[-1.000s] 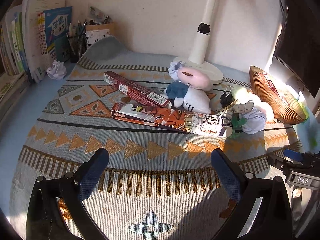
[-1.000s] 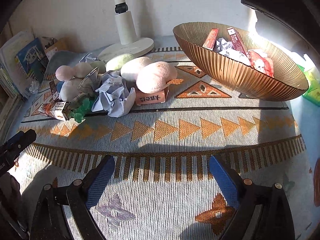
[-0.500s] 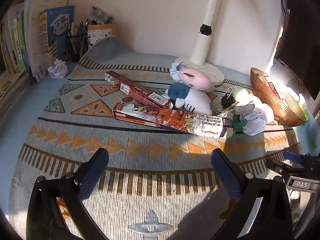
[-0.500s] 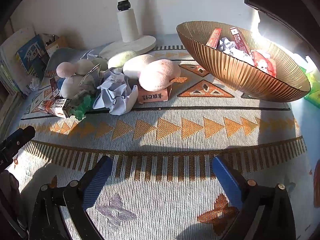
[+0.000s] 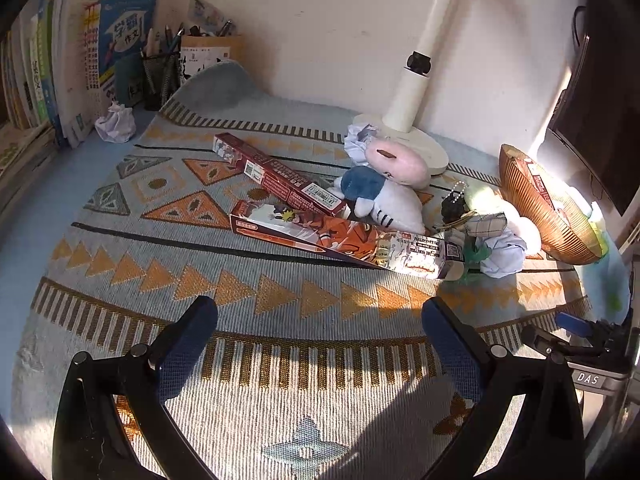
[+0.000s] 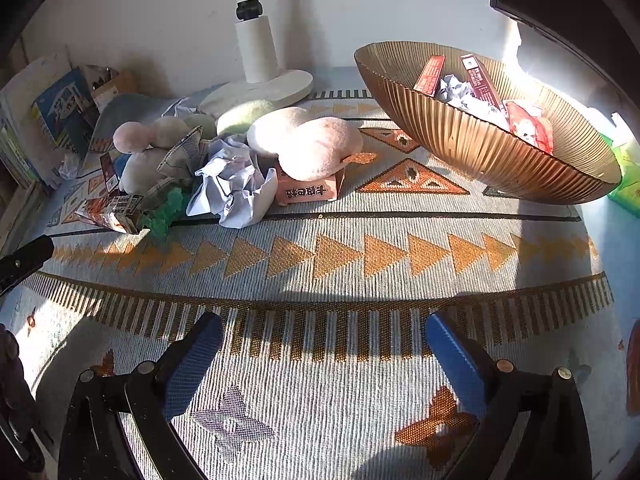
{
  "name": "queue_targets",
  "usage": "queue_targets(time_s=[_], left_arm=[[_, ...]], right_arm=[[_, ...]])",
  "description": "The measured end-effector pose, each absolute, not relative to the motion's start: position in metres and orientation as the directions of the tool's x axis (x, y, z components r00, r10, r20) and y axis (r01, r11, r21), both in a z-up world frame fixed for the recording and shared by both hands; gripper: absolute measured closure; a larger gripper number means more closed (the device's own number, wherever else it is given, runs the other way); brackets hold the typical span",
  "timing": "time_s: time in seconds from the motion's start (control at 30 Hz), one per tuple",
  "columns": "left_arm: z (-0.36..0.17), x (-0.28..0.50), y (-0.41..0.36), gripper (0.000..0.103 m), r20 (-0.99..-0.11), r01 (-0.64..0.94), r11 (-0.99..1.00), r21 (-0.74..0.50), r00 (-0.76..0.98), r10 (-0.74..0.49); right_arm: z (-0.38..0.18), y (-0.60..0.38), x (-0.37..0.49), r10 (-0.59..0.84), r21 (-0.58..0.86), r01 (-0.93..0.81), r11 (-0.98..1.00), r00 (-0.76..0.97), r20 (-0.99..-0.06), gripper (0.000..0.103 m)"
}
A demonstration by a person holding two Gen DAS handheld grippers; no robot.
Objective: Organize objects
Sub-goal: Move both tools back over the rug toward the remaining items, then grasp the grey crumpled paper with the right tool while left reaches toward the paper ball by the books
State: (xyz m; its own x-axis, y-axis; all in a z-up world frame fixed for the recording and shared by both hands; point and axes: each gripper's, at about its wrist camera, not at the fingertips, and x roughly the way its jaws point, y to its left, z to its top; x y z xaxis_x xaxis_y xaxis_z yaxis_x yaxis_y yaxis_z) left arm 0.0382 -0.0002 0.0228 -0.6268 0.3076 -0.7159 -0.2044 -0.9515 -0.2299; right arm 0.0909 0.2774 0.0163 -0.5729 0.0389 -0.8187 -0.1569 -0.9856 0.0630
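Note:
A pile lies mid-mat: a dark red long box (image 5: 276, 176), an orange comic-print box (image 5: 340, 240), a pink plush (image 5: 396, 160), a blue and white plush (image 5: 380, 200) and crumpled pale paper (image 5: 502, 254). The right wrist view shows a peach plush (image 6: 320, 148) on a small orange carton (image 6: 308, 192), beside crumpled paper (image 6: 236, 184). The ribbed gold bowl (image 6: 480, 148) at the right holds red boxes and paper. My left gripper (image 5: 320, 312) is open over bare mat, short of the pile. My right gripper (image 6: 324, 322) is also open and holds nothing.
A white lamp base (image 5: 416, 140) stands behind the pile. Books, a pen cup and a paper ball (image 5: 116, 124) fill the back left corner. A dark monitor (image 5: 600, 100) hangs over the bowl. The woven mat (image 6: 340, 264) between grippers and pile is bare.
The right gripper's jaws have spread slightly wider. The left view has tilted a little; nothing on the mat has moved.

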Motion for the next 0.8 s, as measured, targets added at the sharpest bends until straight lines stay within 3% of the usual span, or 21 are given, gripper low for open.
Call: queue_targets(time_s=[0.17, 0.27, 0.43, 0.47, 0.53, 0.67, 0.8], left_arm=[[0.049, -0.001, -0.063, 0.001, -0.688, -0.117, -0.936, -0.331, -0.649, 0.324], [0.058, -0.049, -0.122, 0.001, -0.674, 0.023, -0.927, -0.375, -0.693, 0.255], [0.034, -0.129, -0.185, 0.001, -0.721, 0.178, -0.895, -0.408, -0.665, 0.196], [0.028, -0.14, -0.19, 0.001, -0.73, 0.199, -0.896, -0.397, -0.661, 0.176], [0.018, -0.159, -0.196, 0.001, -0.745, 0.22, -0.896, -0.387, -0.646, 0.163], [0.009, -0.182, -0.196, 0.001, -0.762, 0.246, -0.902, -0.355, -0.635, 0.127], [0.01, -0.198, -0.189, 0.001, -0.761, 0.22, -0.912, -0.346, -0.635, 0.135]], right_arm=[[0.016, 0.276, 0.09, 0.042, 0.056, -0.153, -0.987, -0.567, -0.823, 0.0], [0.023, 0.277, 0.095, 0.065, 0.051, -0.175, -0.983, -0.597, -0.799, 0.0], [0.055, 0.282, 0.095, -0.05, 0.183, -0.117, -0.976, -0.698, -0.714, 0.002], [0.057, 0.283, 0.088, -0.093, 0.224, -0.103, -0.969, -0.69, -0.718, 0.005], [0.057, 0.284, 0.069, -0.168, 0.291, -0.079, -0.953, -0.662, -0.73, 0.023], [0.039, 0.272, 0.031, -0.22, 0.323, -0.081, -0.943, -0.578, -0.786, 0.025], [0.028, 0.264, 0.016, -0.206, 0.322, -0.097, -0.942, -0.591, -0.78, 0.043]])
